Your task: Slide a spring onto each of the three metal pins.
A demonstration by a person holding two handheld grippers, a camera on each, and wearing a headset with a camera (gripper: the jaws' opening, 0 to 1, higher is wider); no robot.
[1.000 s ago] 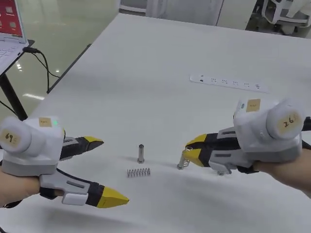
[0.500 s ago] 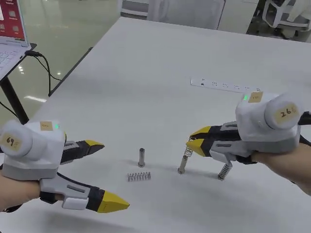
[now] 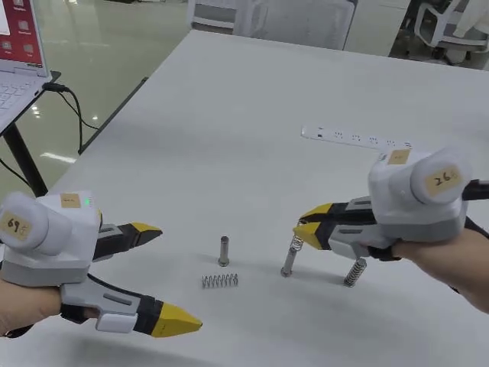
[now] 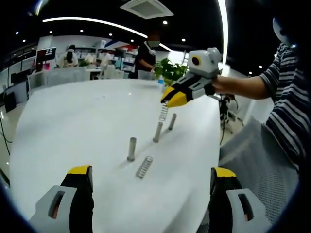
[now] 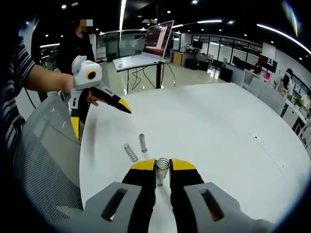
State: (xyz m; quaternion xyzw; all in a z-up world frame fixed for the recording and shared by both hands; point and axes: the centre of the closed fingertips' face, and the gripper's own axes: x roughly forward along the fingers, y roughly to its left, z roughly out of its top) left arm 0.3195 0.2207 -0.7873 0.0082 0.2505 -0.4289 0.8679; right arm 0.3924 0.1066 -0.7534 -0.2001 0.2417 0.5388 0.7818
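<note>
a: what's the biggest thing in front of you?
b: a white table (image 3: 229,115), and off its left edge a laptop (image 3: 15,53) on a dark stand (image 3: 18,157)
a: where are the grippers?
b: the left gripper (image 3: 176,277) hovers over the near left of the table, jaws spread wide with nothing between them. the right gripper (image 3: 299,223) hovers on the right, pointing left, jaws pinched nearly together on the top end of a held spring (image 3: 296,243); the right gripper view has that coil clamped between the yellow tips
a: anything else on the table?
b: a white strip (image 3: 355,139) lies far back on the right, well apart from the work
a: and the pins?
b: three. a bare pin (image 3: 224,251) stands upright near the middle, between the two grippers. a tilted pin (image 3: 288,264) is just right of it, leaning toward the right gripper, its top meeting the lower end of the held spring; i cannot tell whether the coil is over the tip or just touching it. a third pin (image 3: 350,281) leans under the right gripper's body, wearing a fitted spring (image 3: 355,267)
a: any spare spring?
b: a loose spring (image 3: 220,280) lies flat on the table just in front of the bare pin, close to it but not touching
</note>
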